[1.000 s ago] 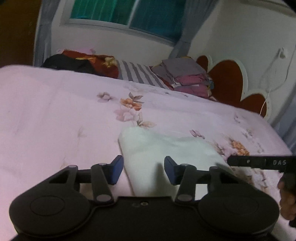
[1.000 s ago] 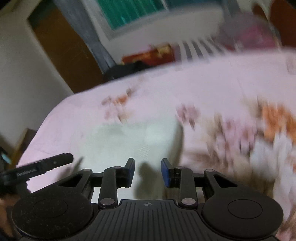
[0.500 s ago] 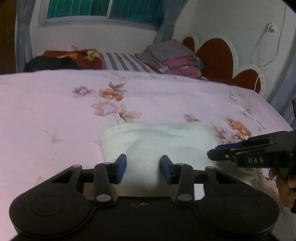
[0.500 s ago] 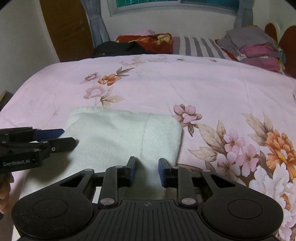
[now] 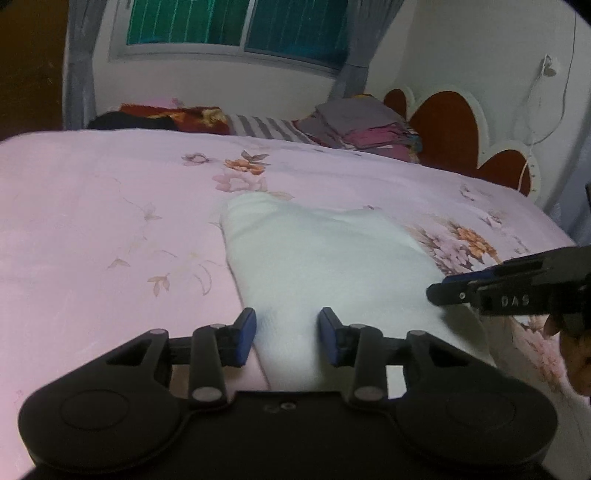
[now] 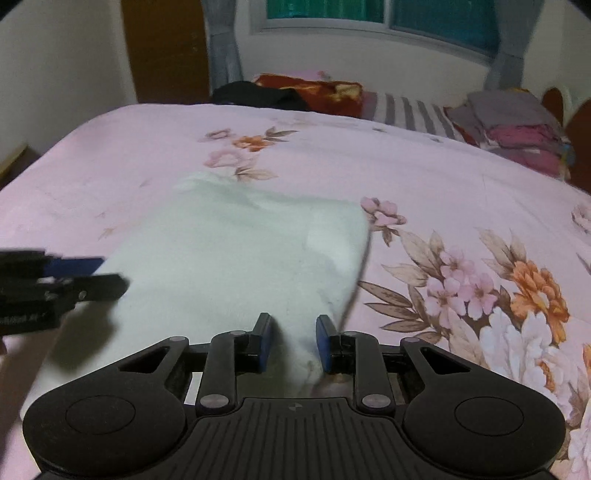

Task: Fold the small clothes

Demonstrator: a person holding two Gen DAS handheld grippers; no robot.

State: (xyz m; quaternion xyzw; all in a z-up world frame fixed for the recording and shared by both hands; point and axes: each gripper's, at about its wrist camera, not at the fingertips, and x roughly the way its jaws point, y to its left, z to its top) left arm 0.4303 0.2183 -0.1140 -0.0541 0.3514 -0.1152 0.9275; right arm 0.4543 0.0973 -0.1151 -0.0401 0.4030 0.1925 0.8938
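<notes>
A white fleecy garment [image 5: 325, 254] lies on the pink flowered bed cover [image 5: 92, 206], partly folded. My left gripper [image 5: 288, 338] is open over its near left edge, the cloth between the fingers. My right gripper [image 6: 291, 341] is open over the garment's [image 6: 240, 251] near right corner, with cloth between its blue pads [image 6: 323, 343]. Whether either grips the cloth is unclear. Each gripper shows in the other's view: the right one [image 5: 443, 291] and the left one [image 6: 110, 280].
At the bed's far end lie a dark garment [image 6: 258, 94], a red patterned cushion [image 6: 317, 92], a striped pillow [image 5: 266, 127] and a pile of folded grey and pink clothes [image 5: 365, 125]. A scalloped headboard [image 5: 450, 125] stands at the right, a window [image 5: 236, 33] behind.
Both grippers have shifted along the garment's near edge and their jaws have widened a little. The garment's far right edge looks lifted compared with half a second ago.
</notes>
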